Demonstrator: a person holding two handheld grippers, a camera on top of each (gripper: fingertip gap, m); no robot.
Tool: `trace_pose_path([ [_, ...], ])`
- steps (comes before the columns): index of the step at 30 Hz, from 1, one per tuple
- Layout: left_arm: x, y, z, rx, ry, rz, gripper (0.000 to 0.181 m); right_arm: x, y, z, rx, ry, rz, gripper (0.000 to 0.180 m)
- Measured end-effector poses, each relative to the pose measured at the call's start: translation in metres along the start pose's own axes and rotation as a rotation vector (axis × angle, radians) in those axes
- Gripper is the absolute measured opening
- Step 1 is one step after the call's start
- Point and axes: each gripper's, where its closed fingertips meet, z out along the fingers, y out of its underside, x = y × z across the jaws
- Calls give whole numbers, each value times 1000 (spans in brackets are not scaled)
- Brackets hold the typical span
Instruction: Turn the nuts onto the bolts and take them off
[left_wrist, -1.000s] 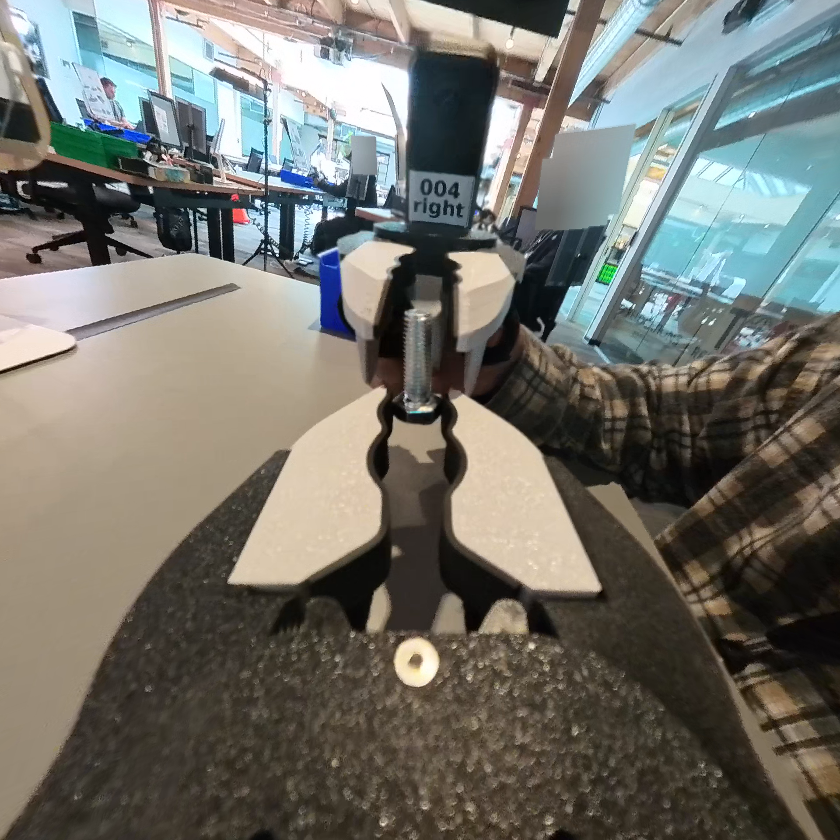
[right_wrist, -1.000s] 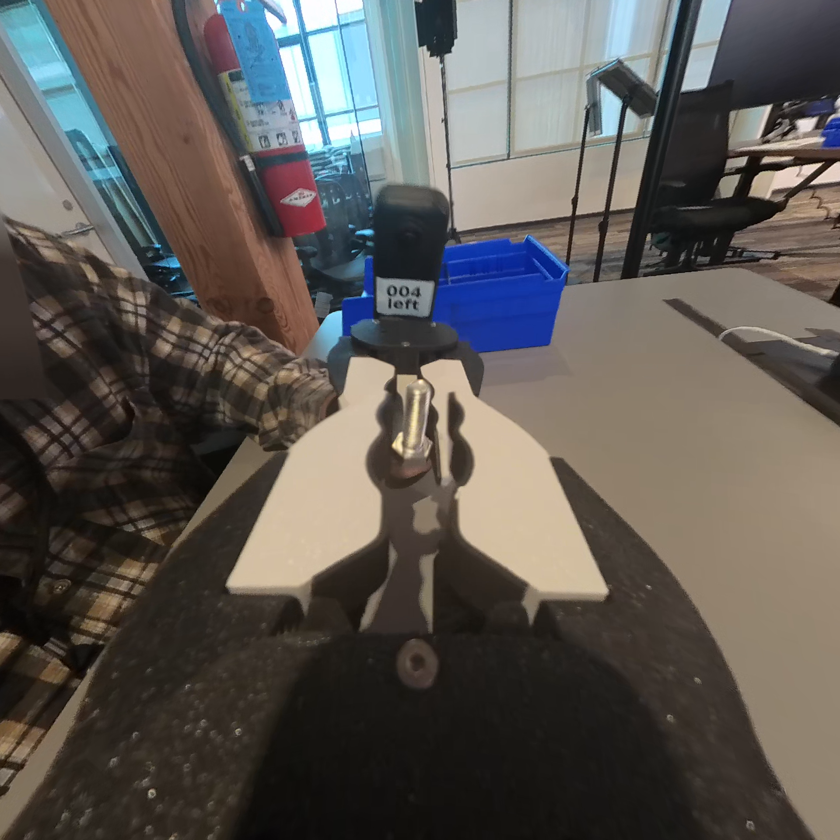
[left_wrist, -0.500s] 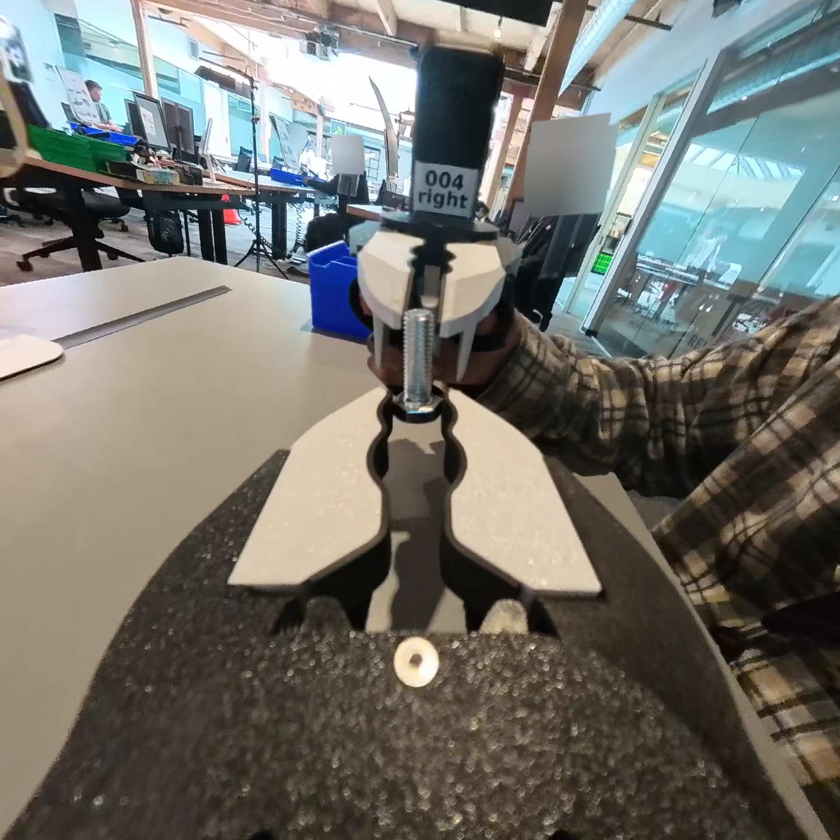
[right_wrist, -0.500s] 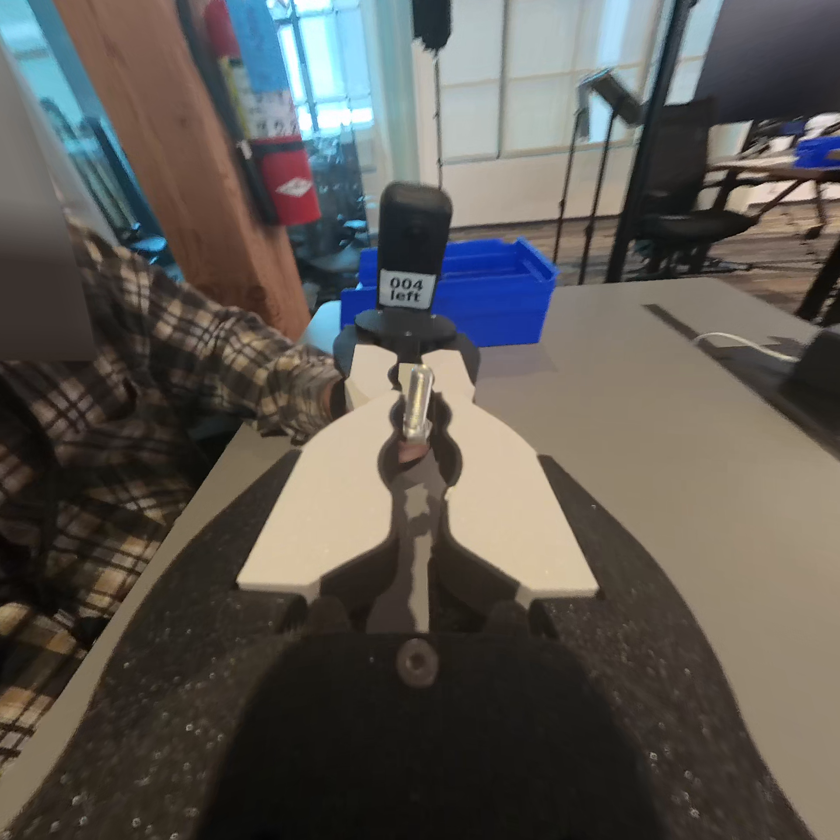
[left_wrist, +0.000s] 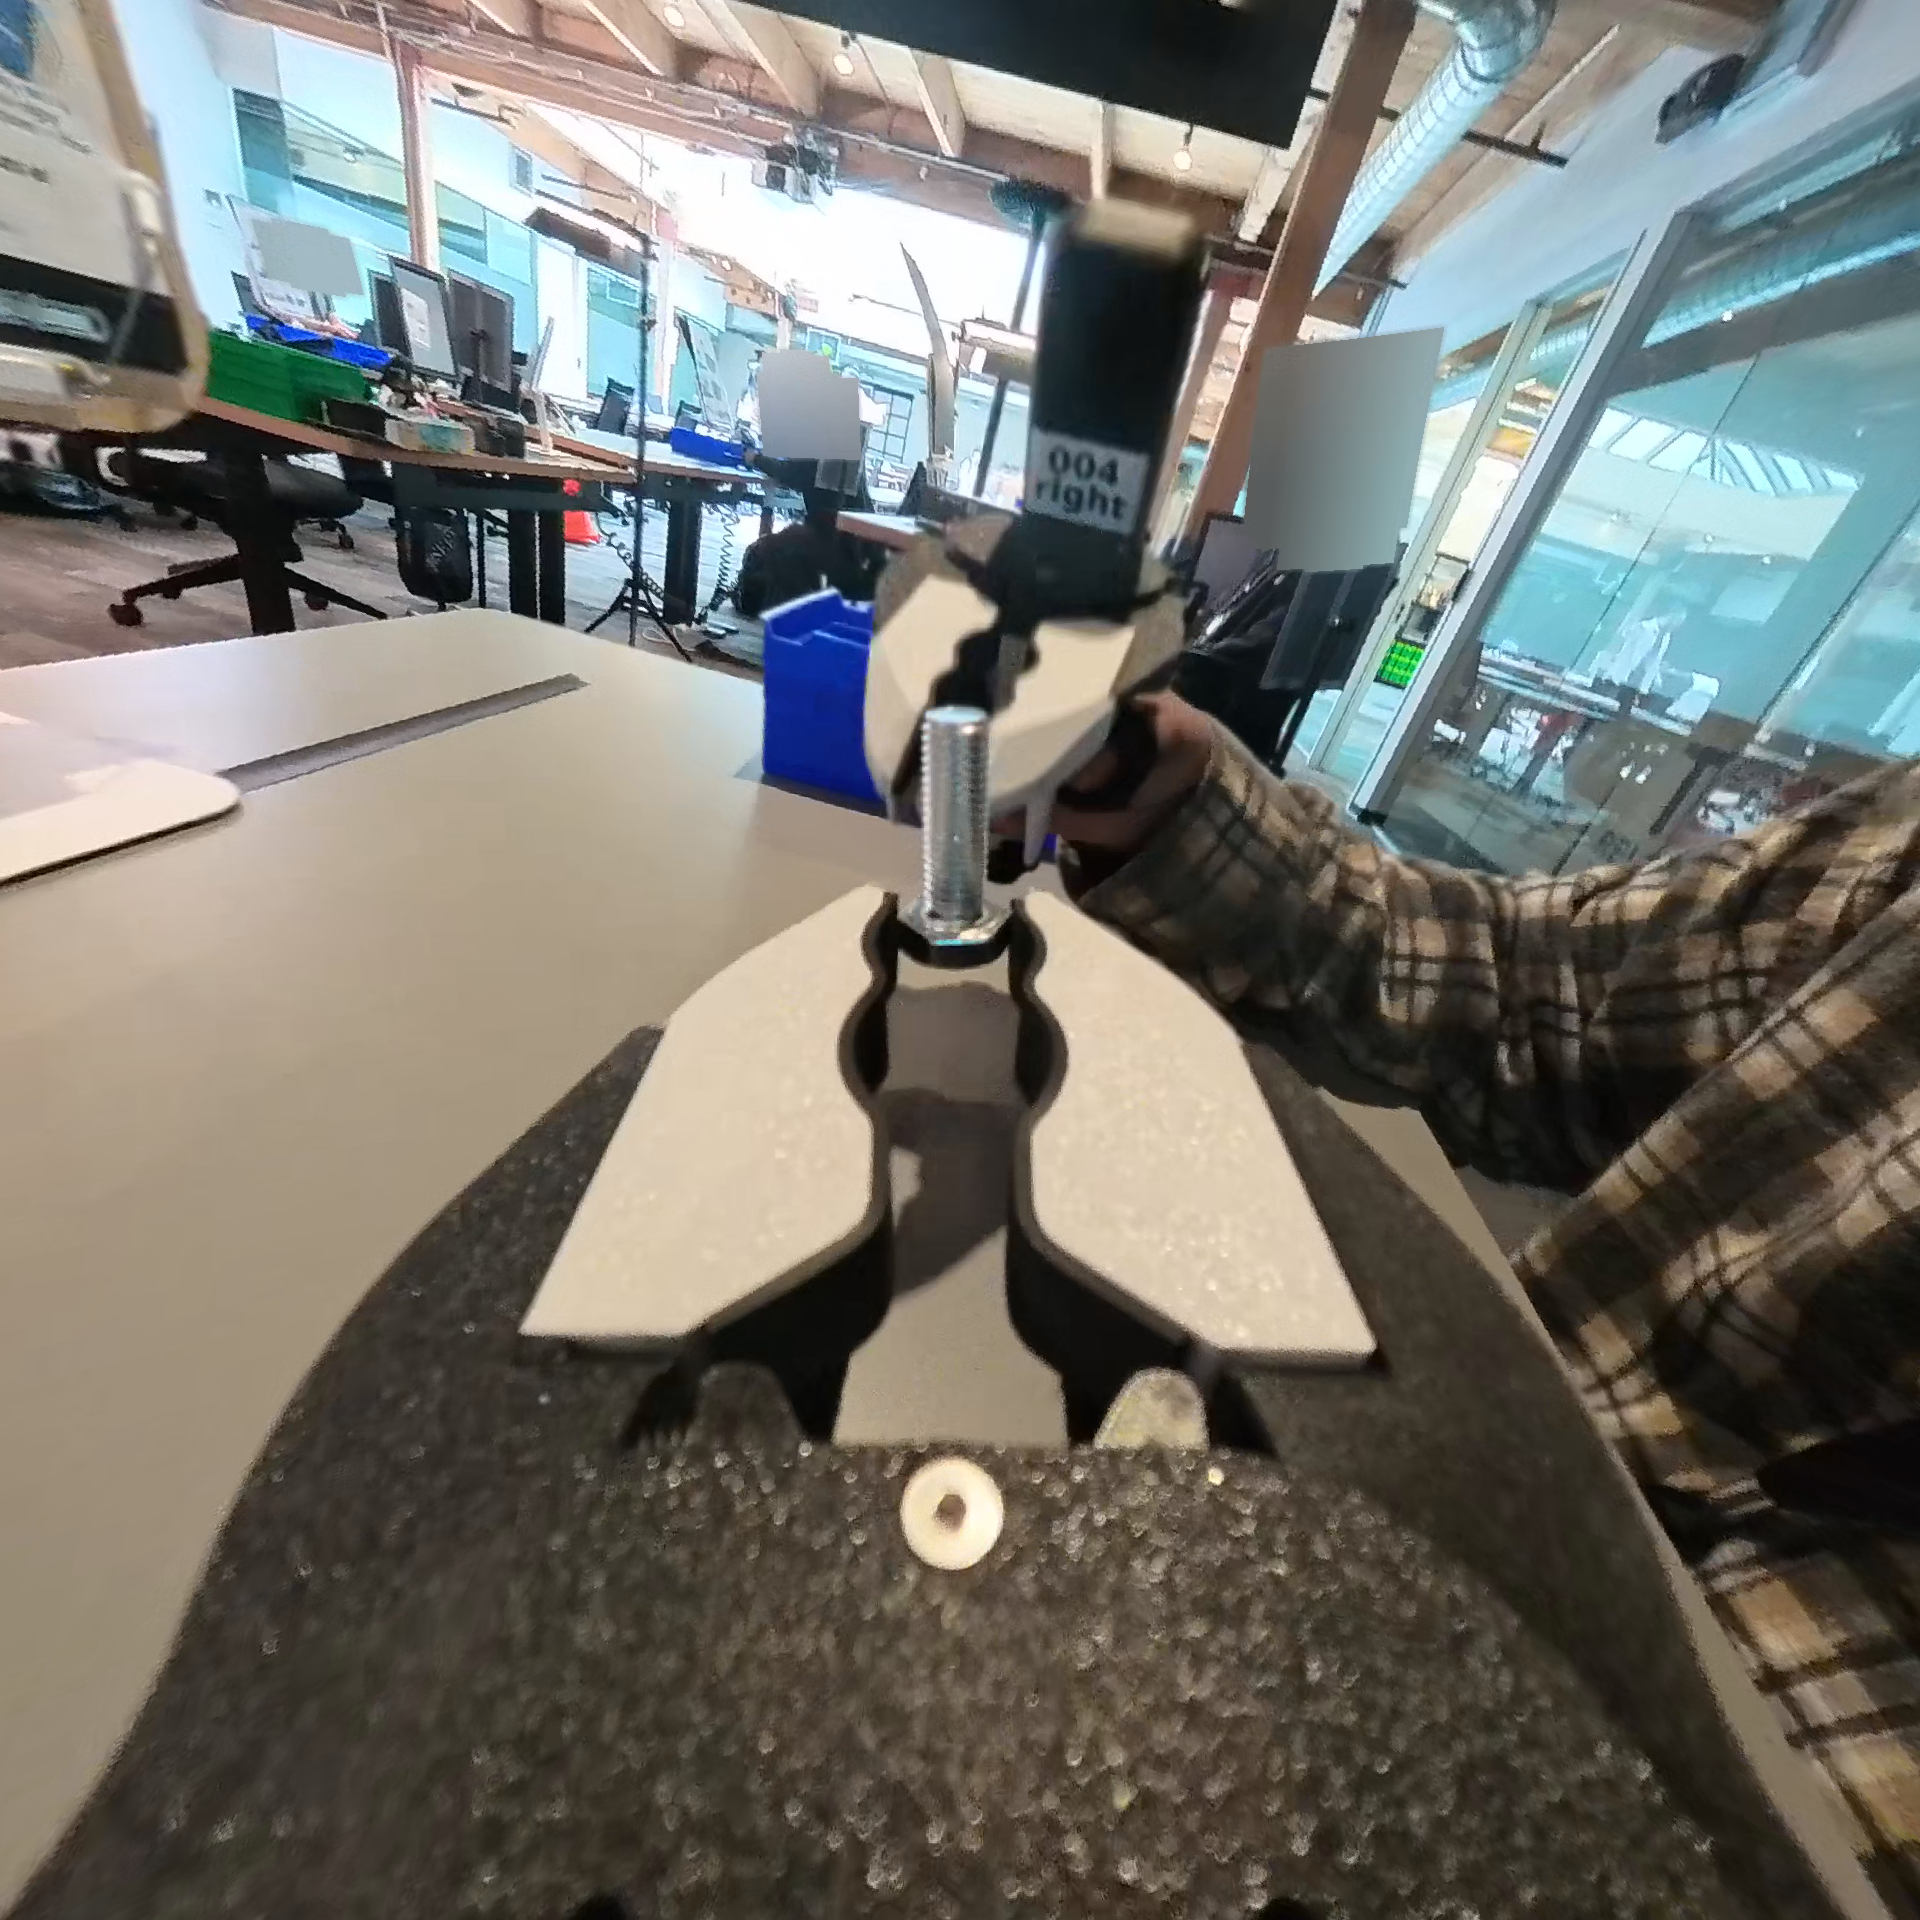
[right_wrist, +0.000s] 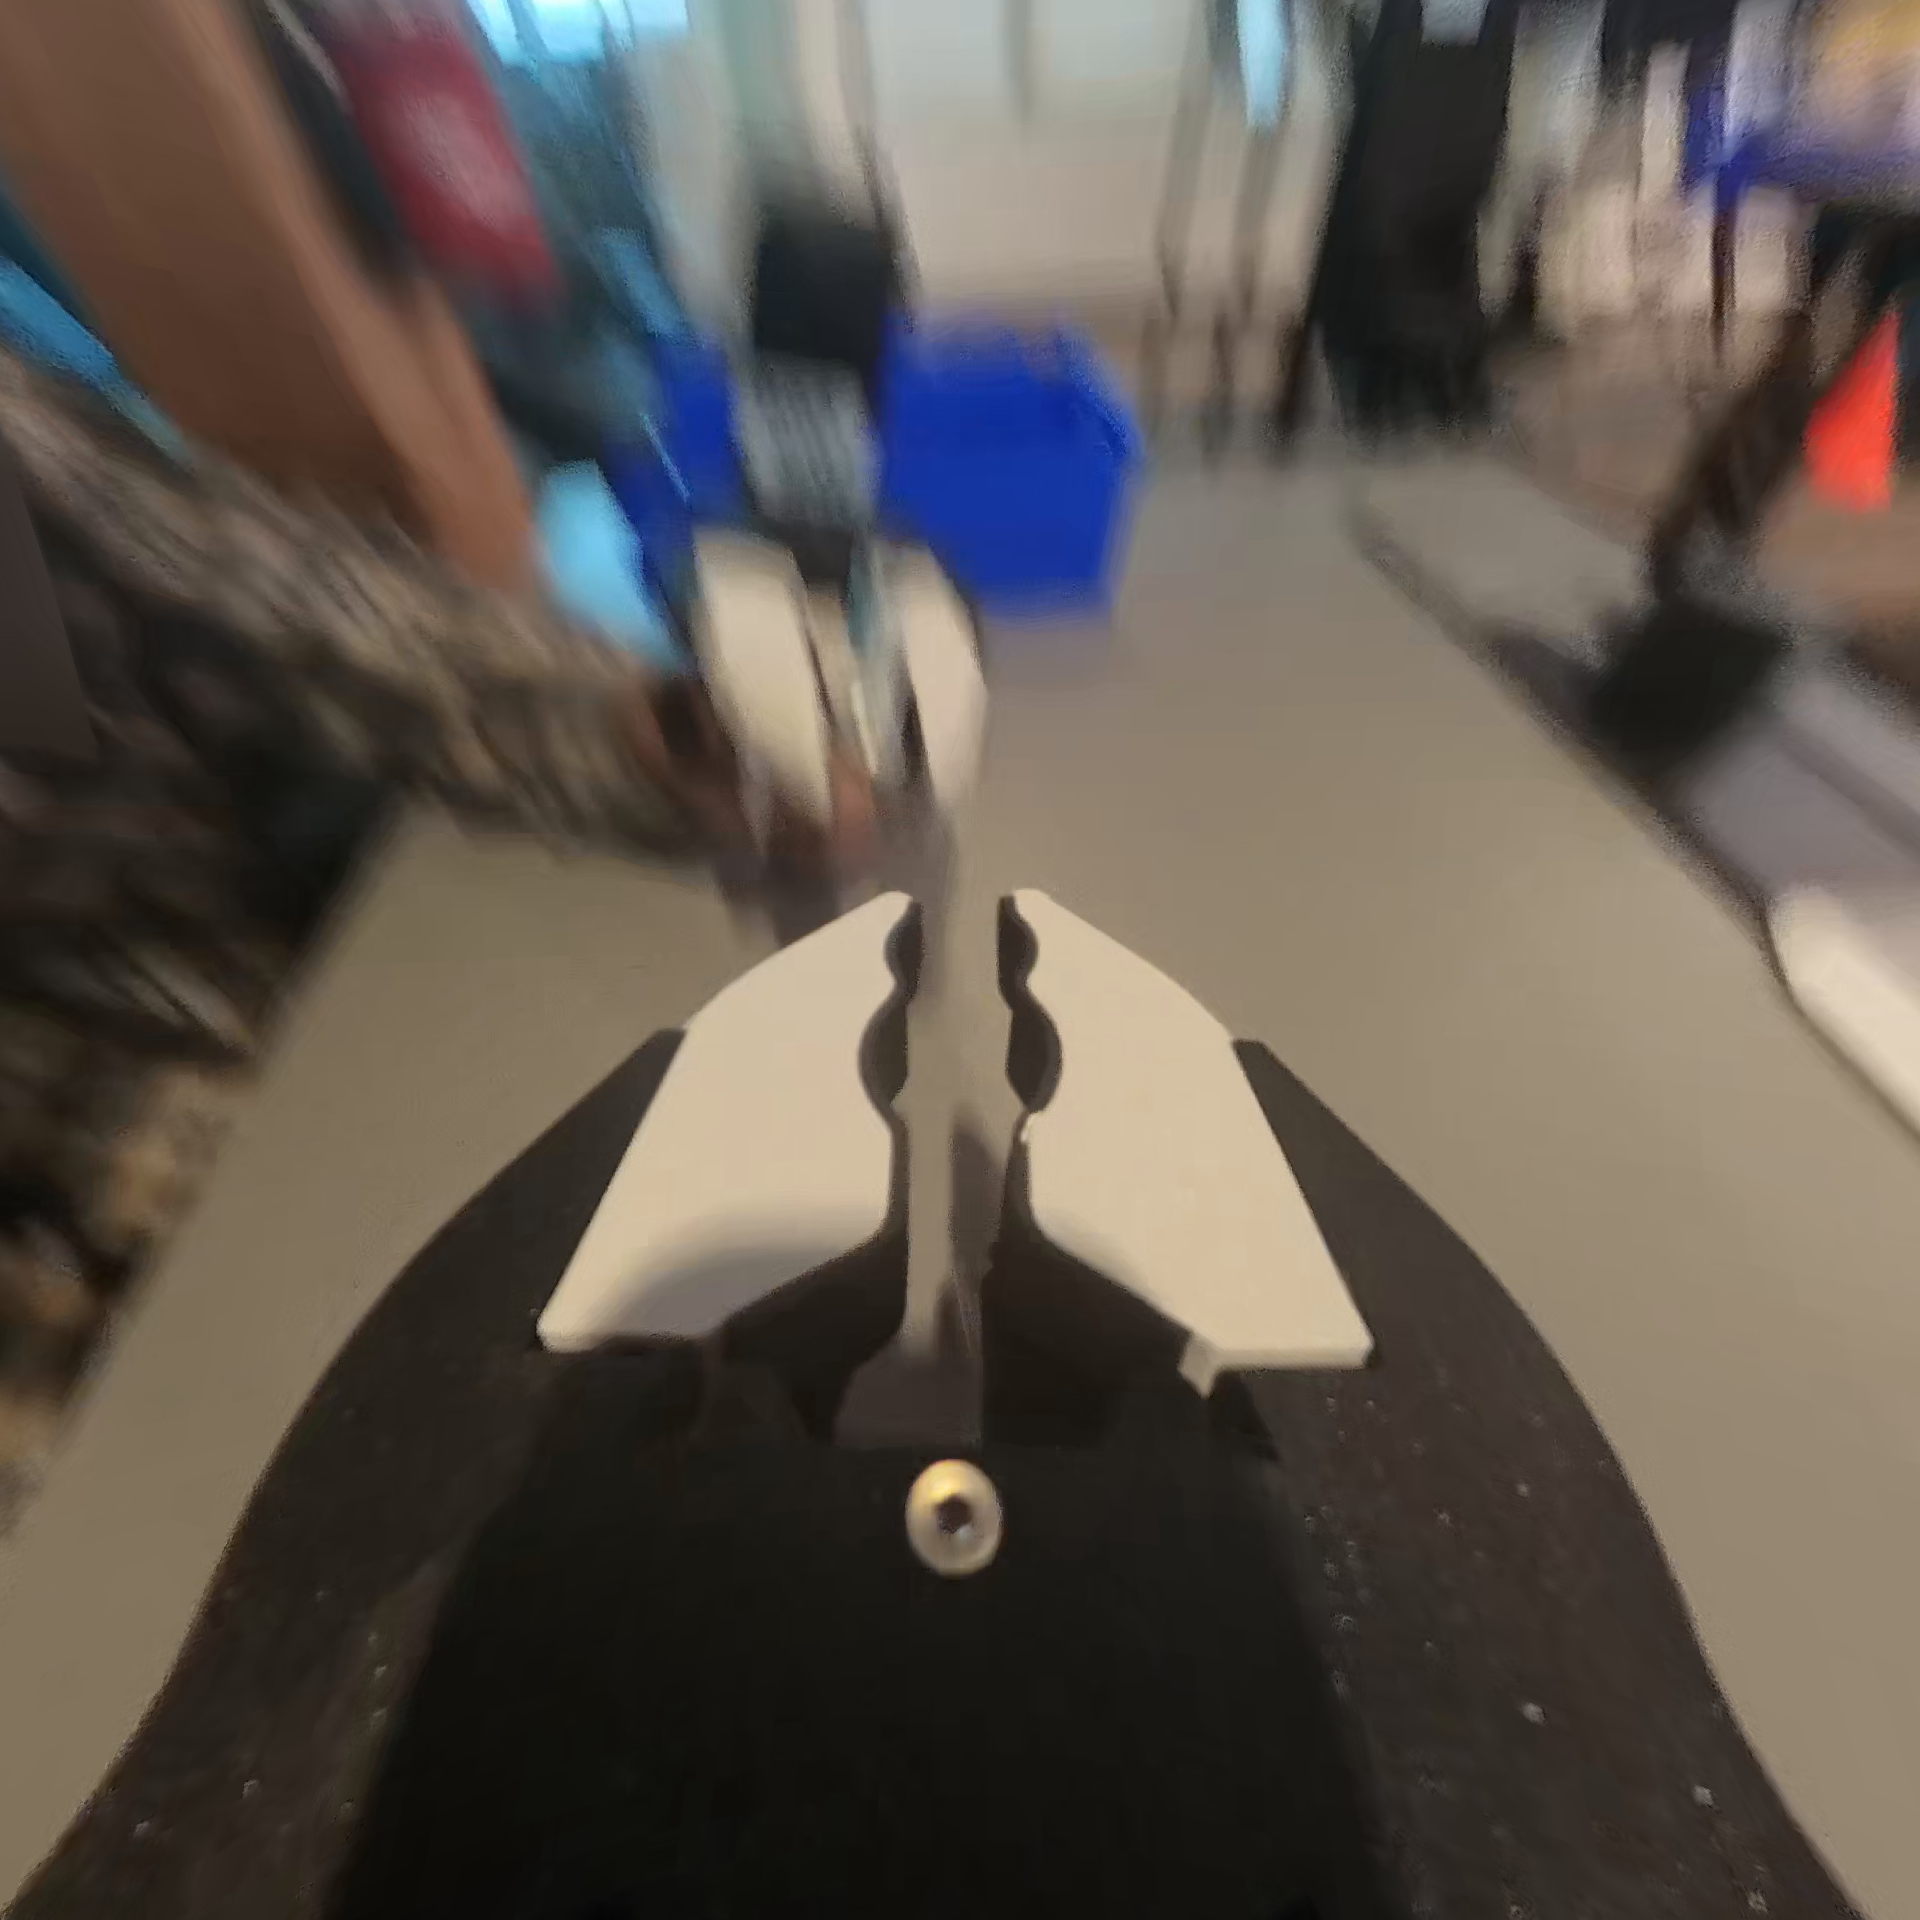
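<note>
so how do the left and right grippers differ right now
The left gripper grips the upright bolt by its head; the right gripper holds nothing I can make out. The left gripper's fingers lie level; the right gripper is tilted beyond the bolt. The left's view is sharp, the right's motion-blurred. Both have pale fingers.

A silver threaded bolt (left_wrist: 954, 810) stands upright, hex head down, pinched at its head.
</note>
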Motion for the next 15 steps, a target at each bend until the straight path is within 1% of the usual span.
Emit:
trace_pose_path([
  [3,-9,-2,-5,24,-19,-22,19,3,62,-7,-284,18,48,20],
  [5,-12,-2,-7,25,-29,-18,19,1,93,-6,-400,28,56,22],
  [9,-14,0,-7,15,-44,-8,19,-1,123,2,-486,39,81,22],
  [15,-18,-1,-9,25,-64,-9,19,6,131,10,-511,94,86,22],
])
